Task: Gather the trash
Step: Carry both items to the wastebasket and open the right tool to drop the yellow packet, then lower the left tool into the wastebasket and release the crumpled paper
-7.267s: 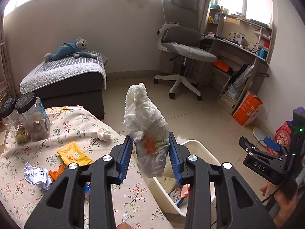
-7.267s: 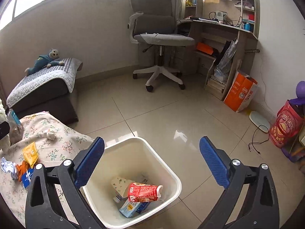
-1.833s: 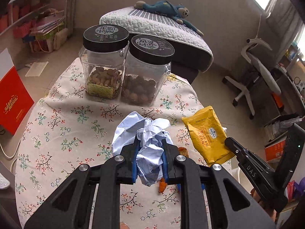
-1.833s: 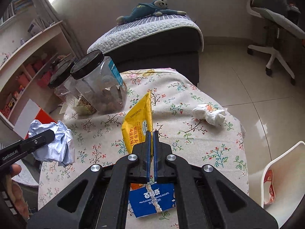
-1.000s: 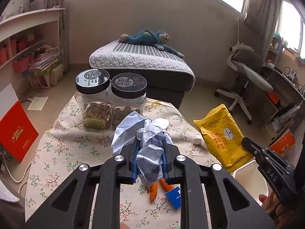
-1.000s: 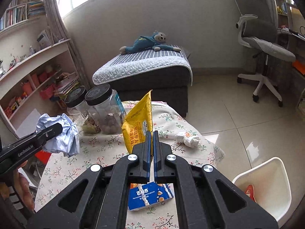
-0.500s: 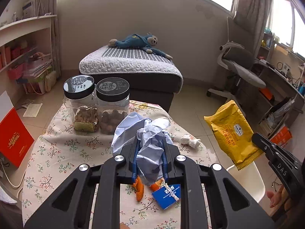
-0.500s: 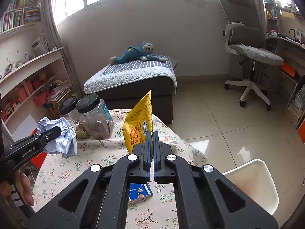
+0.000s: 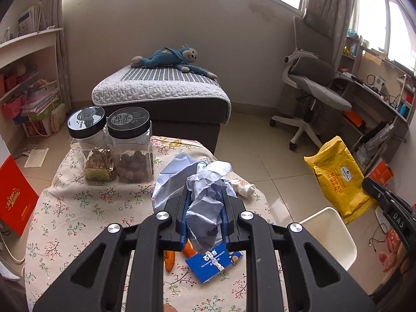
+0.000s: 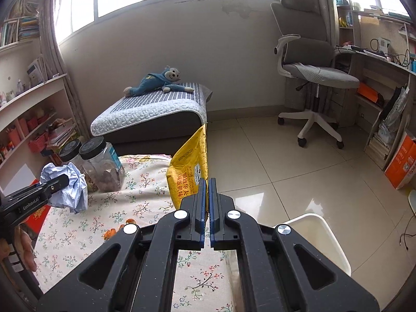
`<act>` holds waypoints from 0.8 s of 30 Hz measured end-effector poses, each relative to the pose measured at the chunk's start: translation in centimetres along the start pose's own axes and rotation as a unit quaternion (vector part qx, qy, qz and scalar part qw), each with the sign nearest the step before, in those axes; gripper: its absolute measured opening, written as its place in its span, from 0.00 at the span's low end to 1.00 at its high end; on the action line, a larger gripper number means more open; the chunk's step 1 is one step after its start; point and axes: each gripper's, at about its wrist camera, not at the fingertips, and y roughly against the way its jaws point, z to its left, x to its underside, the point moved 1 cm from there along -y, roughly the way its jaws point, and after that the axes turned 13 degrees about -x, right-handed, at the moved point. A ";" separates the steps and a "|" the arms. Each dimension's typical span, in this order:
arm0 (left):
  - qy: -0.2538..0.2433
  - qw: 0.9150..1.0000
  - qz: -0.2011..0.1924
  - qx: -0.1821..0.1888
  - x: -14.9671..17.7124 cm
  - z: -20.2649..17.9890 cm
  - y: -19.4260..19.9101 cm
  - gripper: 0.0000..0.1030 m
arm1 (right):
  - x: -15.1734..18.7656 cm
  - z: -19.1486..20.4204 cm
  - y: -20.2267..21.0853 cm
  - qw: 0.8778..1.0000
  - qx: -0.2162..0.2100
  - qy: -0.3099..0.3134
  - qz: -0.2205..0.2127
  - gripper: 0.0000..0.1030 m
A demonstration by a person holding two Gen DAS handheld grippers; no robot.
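My left gripper (image 9: 204, 202) is shut on a crumpled pale-blue paper ball (image 9: 197, 189), held above the floral table (image 9: 78, 208). My right gripper (image 10: 208, 189) is shut on the edge of a yellow snack packet (image 10: 189, 171), which stands upright over the table's right edge. That same packet (image 9: 335, 176) hangs above the white bin (image 9: 330, 236) in the left wrist view. A blue wrapper (image 9: 213, 262), orange scraps (image 9: 169, 260) and a white tissue wad (image 9: 243, 188) lie on the table. The bin (image 10: 322, 236) stands on the floor right of the table.
Two black-lidded jars (image 9: 109, 145) stand at the table's far side. Behind are a grey ottoman with a blue plush monkey (image 9: 169, 57), an office chair (image 9: 312, 91), a desk and shelves. A red bag (image 9: 13, 200) leans left of the table. Tiled floor (image 10: 286, 161) lies open to the right.
Both grippers have swung right with their loads; the yellow packet has shifted from beside the table to over the bin, and the jars have drifted left in both views.
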 end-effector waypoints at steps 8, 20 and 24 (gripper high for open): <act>-0.019 1.000 -0.006 0.020 0.2 -3.0 0.9 0.18 | 1.1 -4.3 2.1 0.998 0.056 -0.018 -0.001 0.01; -0.066 0.995 -0.015 0.069 0.6 -9.9 2.9 0.18 | 2.7 -10.5 5.3 0.987 0.143 -0.070 -0.013 0.52; -0.082 0.992 -0.017 0.095 0.5 -13.6 3.8 0.18 | 2.7 -11.9 7.5 0.979 0.183 -0.076 -0.044 0.69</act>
